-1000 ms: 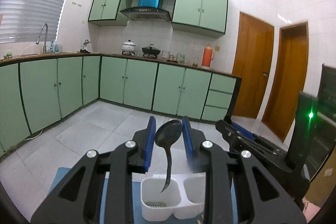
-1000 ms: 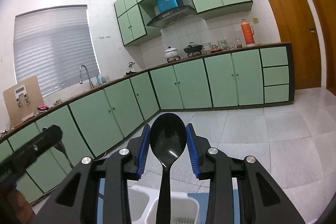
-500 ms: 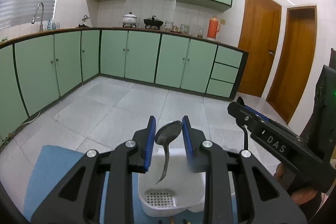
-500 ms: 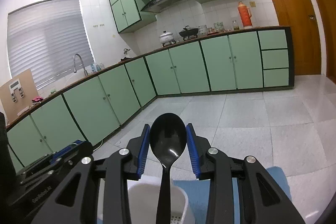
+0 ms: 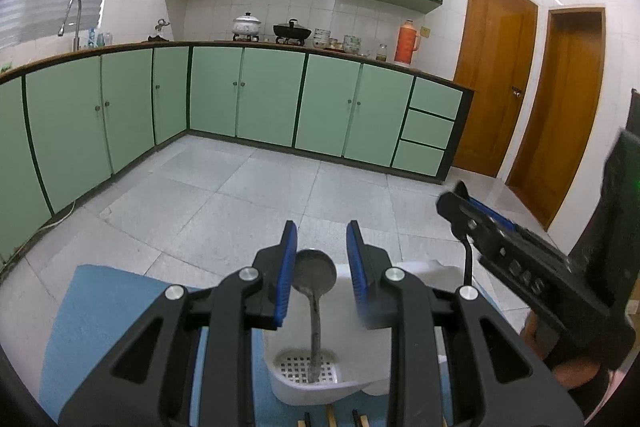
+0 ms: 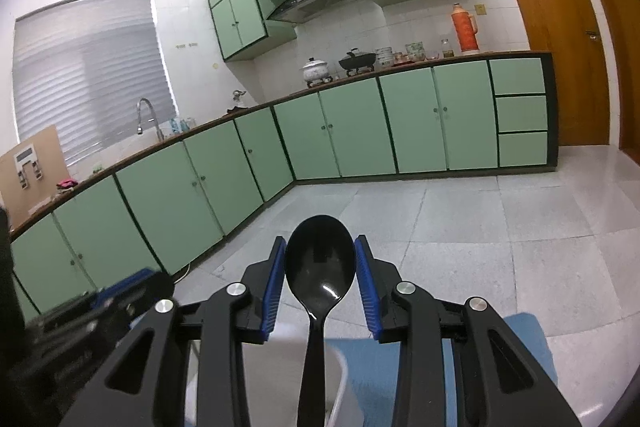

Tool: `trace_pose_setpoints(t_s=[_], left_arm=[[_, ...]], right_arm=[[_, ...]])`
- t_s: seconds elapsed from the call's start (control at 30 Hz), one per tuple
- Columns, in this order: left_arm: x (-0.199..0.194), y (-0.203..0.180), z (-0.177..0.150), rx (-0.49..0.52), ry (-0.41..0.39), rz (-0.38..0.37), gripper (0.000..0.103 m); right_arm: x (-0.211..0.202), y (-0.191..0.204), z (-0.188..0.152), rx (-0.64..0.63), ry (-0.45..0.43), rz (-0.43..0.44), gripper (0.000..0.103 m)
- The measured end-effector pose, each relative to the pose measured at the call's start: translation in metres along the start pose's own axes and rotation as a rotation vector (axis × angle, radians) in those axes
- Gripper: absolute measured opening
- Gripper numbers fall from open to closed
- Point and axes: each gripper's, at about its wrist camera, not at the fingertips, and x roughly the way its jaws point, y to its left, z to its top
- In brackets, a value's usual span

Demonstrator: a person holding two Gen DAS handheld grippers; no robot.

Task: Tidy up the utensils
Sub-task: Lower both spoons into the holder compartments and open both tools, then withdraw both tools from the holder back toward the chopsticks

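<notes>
In the left wrist view a metal spoon (image 5: 314, 277) stands handle-down in the white utensil holder (image 5: 308, 383), its handle tip on the perforated floor. My left gripper (image 5: 320, 263) is open around the spoon's bowl, with a gap on the right side. The right gripper (image 5: 480, 223) appears at the right, holding a black handle. In the right wrist view my right gripper (image 6: 320, 279) is shut on a black plastic spoon (image 6: 320, 267), bowl up, handle down over the white holder (image 6: 340, 387).
The holder stands on a blue mat (image 5: 100, 327) on a table. Chopstick ends (image 5: 332, 419) lie at the bottom edge of the left view. Green kitchen cabinets (image 5: 260, 95), tiled floor and wooden doors (image 5: 492, 75) lie beyond.
The left gripper lowered the metal spoon into the holder and opened; the spoon now stands loose in it. The right gripper moved closer over the holder with the black spoon.
</notes>
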Motion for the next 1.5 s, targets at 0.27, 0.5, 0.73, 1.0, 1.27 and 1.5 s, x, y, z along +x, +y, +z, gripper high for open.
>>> trace_pose_setpoints(t_s=[0.27, 0.5, 0.73, 1.0, 1.27, 1.5], left_arm=[[-0.018, 0.006, -0.002, -0.025, -0.026, 0.011, 0.045], [-0.049, 0.007, -0.014, -0.008, -0.035, 0.032, 0.053], [-0.105, 0.008, -0.042, 0.017, -0.012, 0.047, 0.079], [-0.158, 0.015, -0.105, 0.020, 0.094, 0.061, 0.091], [-0.181, 0.025, -0.160, 0.036, 0.223, 0.079, 0.092], [-0.193, 0.032, -0.184, 0.014, 0.264, 0.103, 0.092]], right_arm=[[-0.027, 0.003, -0.012, -0.009, 0.007, 0.036, 0.036], [-0.061, 0.001, -0.019, 0.000, 0.010, 0.015, 0.041], [-0.116, 0.000, -0.050, 0.008, 0.078, -0.038, 0.060], [-0.181, 0.009, -0.111, 0.018, 0.196, -0.080, 0.083], [-0.222, 0.020, -0.172, -0.010, 0.313, -0.127, 0.081], [-0.228, 0.026, -0.201, -0.021, 0.389, -0.121, 0.046]])
